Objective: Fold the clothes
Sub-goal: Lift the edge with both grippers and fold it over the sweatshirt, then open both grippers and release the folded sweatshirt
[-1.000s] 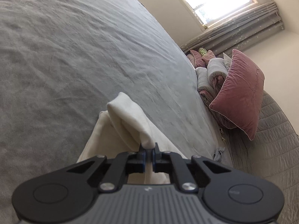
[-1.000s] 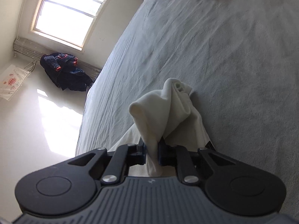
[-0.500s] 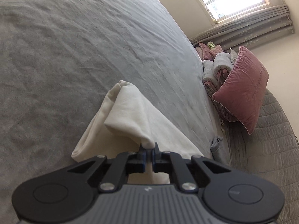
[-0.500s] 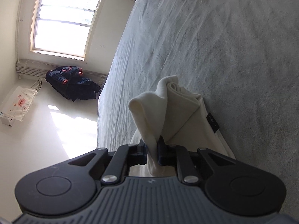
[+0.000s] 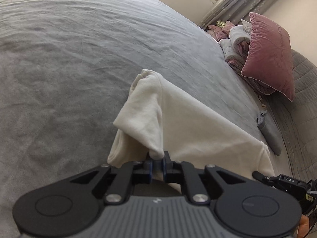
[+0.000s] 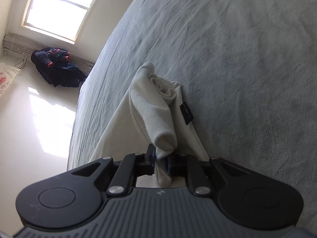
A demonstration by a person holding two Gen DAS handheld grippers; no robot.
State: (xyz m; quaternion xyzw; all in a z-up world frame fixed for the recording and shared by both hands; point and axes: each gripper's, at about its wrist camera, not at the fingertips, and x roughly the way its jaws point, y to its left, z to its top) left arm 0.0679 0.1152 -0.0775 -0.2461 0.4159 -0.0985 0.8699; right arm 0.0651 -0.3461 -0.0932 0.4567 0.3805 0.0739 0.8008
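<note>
Between the fingers of our left gripper (image 5: 158,165) a pinch of the cream garment (image 5: 190,127) sits in a narrow gap; the jaws have just been opening, and the blue pads are still close on either side of the fabric, so we read it as only loosely held. Our right gripper (image 6: 160,163) shows the same: its jaws have just been opening too, a fold of the same garment (image 6: 154,111) passes between them, and a sliver of daylight shows beside the cloth at the left pad. From each grip the fabric rises into a soft peak, then drops away to the grey bed (image 5: 69,63), where the rest of the garment lies partly folded in a long band, a small black label (image 6: 186,112) on its right edge in the right wrist view. Farther off, at the right end of the bed, a pink pillow (image 5: 269,55) leans on rolled bedding (image 5: 234,41). On the floor to the far left, under the window (image 6: 57,10), lies a dark jacket (image 6: 57,67).
</note>
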